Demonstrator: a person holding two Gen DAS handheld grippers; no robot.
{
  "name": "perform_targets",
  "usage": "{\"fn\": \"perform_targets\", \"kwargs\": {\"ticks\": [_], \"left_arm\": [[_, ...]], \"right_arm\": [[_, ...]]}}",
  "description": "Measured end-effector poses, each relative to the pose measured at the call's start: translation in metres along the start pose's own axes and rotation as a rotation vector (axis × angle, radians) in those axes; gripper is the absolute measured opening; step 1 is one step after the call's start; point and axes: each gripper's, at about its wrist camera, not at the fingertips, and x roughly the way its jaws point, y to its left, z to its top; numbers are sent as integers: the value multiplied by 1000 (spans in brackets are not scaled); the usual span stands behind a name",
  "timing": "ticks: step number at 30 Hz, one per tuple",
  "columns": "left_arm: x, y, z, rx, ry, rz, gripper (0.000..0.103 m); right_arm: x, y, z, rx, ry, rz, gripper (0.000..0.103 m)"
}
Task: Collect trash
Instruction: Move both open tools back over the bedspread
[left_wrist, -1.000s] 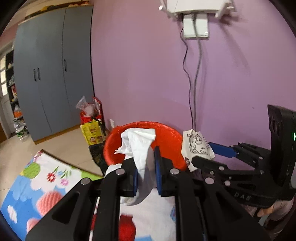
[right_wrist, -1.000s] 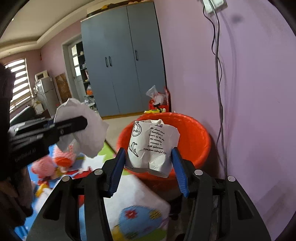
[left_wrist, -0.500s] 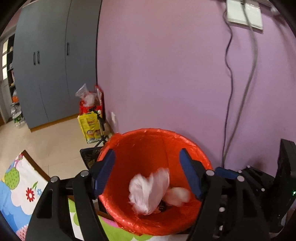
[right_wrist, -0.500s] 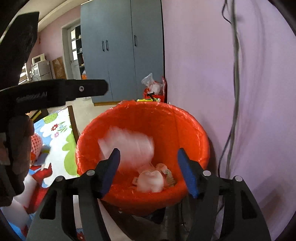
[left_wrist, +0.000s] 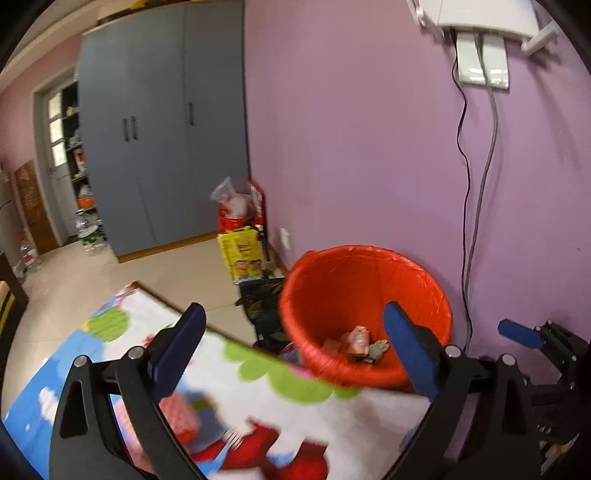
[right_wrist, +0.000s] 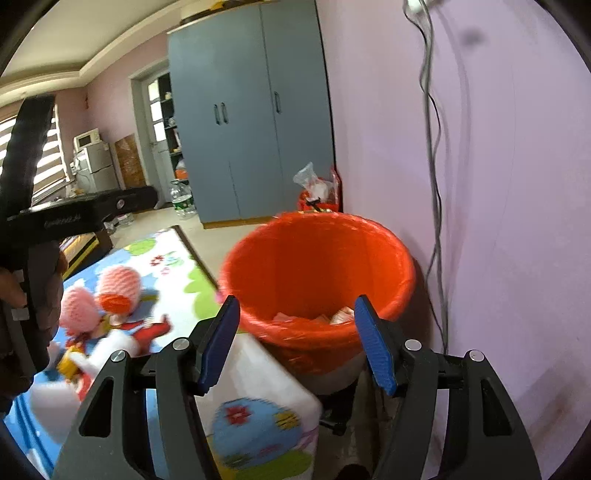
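Both tongs are empty now. Through the left wrist camera, my left gripper (left_wrist: 295, 343) has its jaws spreading wide with nothing between the blue pads, only the patterned mat (left_wrist: 258, 413) and the near rim of the orange bin (left_wrist: 369, 266) framed beyond them. Crumpled trash (left_wrist: 356, 341) lies at the bottom of that bin, a loose heap with no clear long axis and no direction I could call its heading. My right gripper's blue fingertip (left_wrist: 519, 332) pokes in at the right edge, beside the wall cables (left_wrist: 480, 221). Through the right wrist camera, my right gripper (right_wrist: 295, 341) stands parted and grips nothing; the bin's mouth (right_wrist: 317, 236) sits just past the pads, and only a few pale scraps (right_wrist: 341, 315) show over the near rim. My left tool (right_wrist: 55, 218) hangs at the far left over the mat. What I'd watch: the bin's thin liner (right_wrist: 288, 328) is close to my right pads, so a careless swing could snag it or tip the bin and spill the scraps.
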Motion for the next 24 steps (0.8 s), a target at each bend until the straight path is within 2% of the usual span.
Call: {"fn": "perform_targets", "kwargs": {"ticks": [7,13,19,24], "left_arm": [[-87,44,-43,-47,-35,98,98],[-136,78,-80,-73,-20,179,98],[-157,91,-136,-90,13,251,98],[-147,92,-174,-88,67,238,97]], "right_arm": [[-37,43,-8,23,-25,50,64],[-54,90,-25,-24,2,118,64],[-67,135,-47,-90,19,160,64],[-72,155,-65,-103,39,177,64]]}}
